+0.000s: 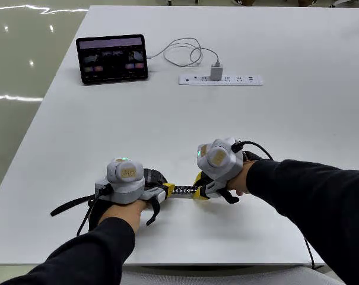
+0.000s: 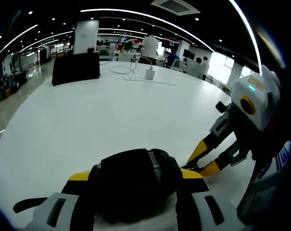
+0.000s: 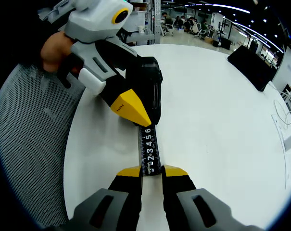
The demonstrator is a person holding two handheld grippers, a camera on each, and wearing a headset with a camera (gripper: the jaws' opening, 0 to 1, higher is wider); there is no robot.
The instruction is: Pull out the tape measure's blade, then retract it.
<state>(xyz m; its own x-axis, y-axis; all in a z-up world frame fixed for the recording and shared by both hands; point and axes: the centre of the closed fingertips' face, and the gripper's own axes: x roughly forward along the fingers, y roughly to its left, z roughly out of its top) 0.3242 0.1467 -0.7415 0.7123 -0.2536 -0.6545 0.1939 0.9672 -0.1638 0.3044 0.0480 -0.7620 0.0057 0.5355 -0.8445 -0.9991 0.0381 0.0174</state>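
Spanning the short gap between the two grippers, the blade (image 3: pixel 149 147) runs straight and flat just over the white table (image 1: pixel 256 119), printed digits facing up. It comes out of the black tape measure (image 3: pixel 150 86), which sits low near the table's front edge, left of centre in the head view. The left gripper (image 2: pixel 135 175) has its yellow-tipped jaws clenched on the tape measure from both sides, so the body bulges between them in the left gripper view. The right gripper (image 3: pixel 151 172) pinches the blade's free end between its two yellow tips, jaws closed tight on it. In the head view both grippers lie close together, pointing at each other. Well apart, toward the far side of the table, a dark tablet (image 1: pixel 112 57) stands propped. To its right lies a white power strip (image 1: pixel 221 79) with a charger (image 1: pixel 216 71) plugged in, and a looping cable (image 1: pixel 179 53) leads back to the tablet.
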